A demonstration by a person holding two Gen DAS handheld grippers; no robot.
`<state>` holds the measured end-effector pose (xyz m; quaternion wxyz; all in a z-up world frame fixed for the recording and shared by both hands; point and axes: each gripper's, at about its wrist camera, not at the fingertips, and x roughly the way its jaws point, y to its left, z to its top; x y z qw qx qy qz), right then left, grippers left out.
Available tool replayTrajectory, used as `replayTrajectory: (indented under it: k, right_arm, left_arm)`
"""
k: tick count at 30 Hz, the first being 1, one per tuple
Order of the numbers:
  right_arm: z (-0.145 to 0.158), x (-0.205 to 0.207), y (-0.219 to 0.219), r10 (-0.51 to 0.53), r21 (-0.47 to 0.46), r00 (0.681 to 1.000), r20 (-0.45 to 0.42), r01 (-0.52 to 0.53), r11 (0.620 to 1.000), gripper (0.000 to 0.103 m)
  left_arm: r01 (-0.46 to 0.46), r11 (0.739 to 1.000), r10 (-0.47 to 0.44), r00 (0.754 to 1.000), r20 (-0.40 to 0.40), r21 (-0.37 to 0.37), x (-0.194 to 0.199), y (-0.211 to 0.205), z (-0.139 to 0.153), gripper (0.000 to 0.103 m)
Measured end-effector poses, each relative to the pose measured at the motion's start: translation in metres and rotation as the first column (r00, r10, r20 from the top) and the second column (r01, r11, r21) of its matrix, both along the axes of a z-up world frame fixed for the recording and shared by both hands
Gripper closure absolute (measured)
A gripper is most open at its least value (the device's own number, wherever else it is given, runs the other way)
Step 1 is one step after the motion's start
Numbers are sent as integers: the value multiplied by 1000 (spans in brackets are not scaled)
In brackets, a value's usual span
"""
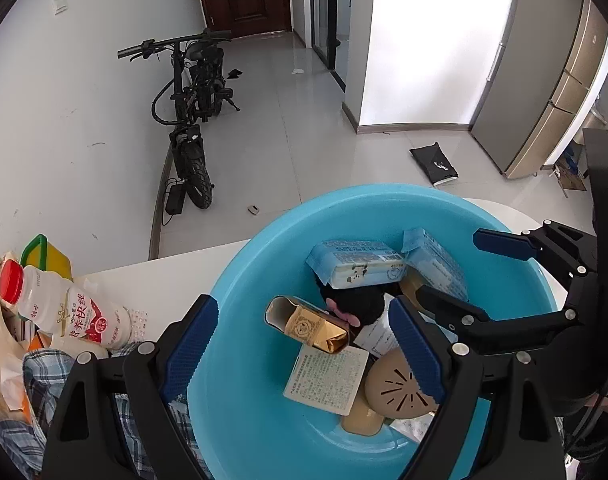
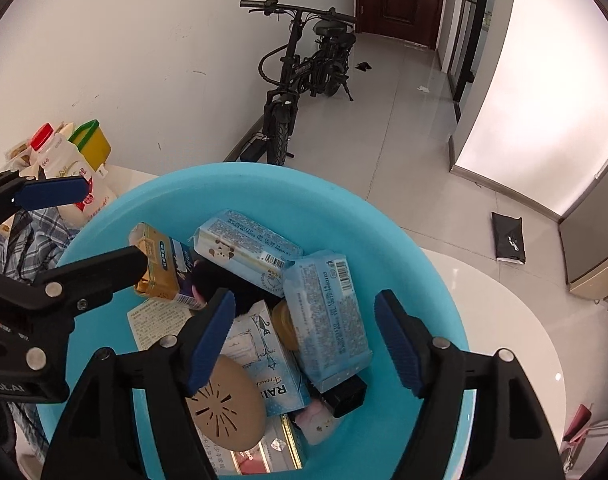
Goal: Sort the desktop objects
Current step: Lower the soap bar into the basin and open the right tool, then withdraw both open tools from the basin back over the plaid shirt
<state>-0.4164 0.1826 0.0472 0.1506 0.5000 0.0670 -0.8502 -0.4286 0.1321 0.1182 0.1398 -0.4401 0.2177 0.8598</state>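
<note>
A blue plastic basin (image 1: 256, 412) (image 2: 415, 264) stands on the white table and holds several items: two light blue tissue packs (image 1: 359, 262) (image 2: 327, 316), a gold box (image 1: 311, 326) (image 2: 160, 268), a tan round disc (image 1: 395, 392) (image 2: 224, 404), a printed leaflet (image 1: 327, 376) and a blue-white box (image 2: 264, 356). My left gripper (image 1: 304, 348) is open and empty above the basin's left side. My right gripper (image 2: 304, 340) is open and empty above the basin's middle; it also shows in the left wrist view (image 1: 451, 268).
A white drink bottle with a red cap (image 1: 64, 308) (image 2: 68, 168), a plaid cloth (image 1: 44, 384) (image 2: 28, 236) and a yellow container with a green handle (image 1: 48, 256) (image 2: 92, 140) lie left of the basin. A black e-bike (image 1: 192, 108) stands by the wall.
</note>
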Motion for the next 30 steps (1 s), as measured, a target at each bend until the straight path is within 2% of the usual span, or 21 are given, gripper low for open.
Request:
replayTrajectory:
  k: [4, 14, 18, 22, 25, 30]
  right_arm:
    - [0, 9, -1, 12, 6, 1000, 17, -12, 1000, 27]
    - [-4, 19, -7, 14, 32, 999, 32, -15, 999, 26]
    - [-3, 29, -13, 31, 42, 999, 33, -32, 999, 26]
    - [3, 42, -22, 63, 85, 998, 22, -65, 994, 26]
    - [8, 55, -26, 88, 83, 996, 12, -89, 993, 25]
    - [15, 74, -35, 130, 105, 991, 5, -130, 986, 24]
  left_arm:
    - [10, 1000, -10, 1000, -27, 17, 14, -12, 9, 14]
    - [4, 999, -2, 999, -48, 44, 47, -53, 33, 14]
    - [0, 1000, 2, 998, -55, 25, 57, -66, 32, 14]
    - [8, 999, -7, 999, -33, 39, 68, -79, 30, 14]
    - [0, 998, 2, 999, -37, 61, 75, -86, 31, 14]
    - [20, 999, -18, 999, -48, 49, 91, -90, 30, 14]
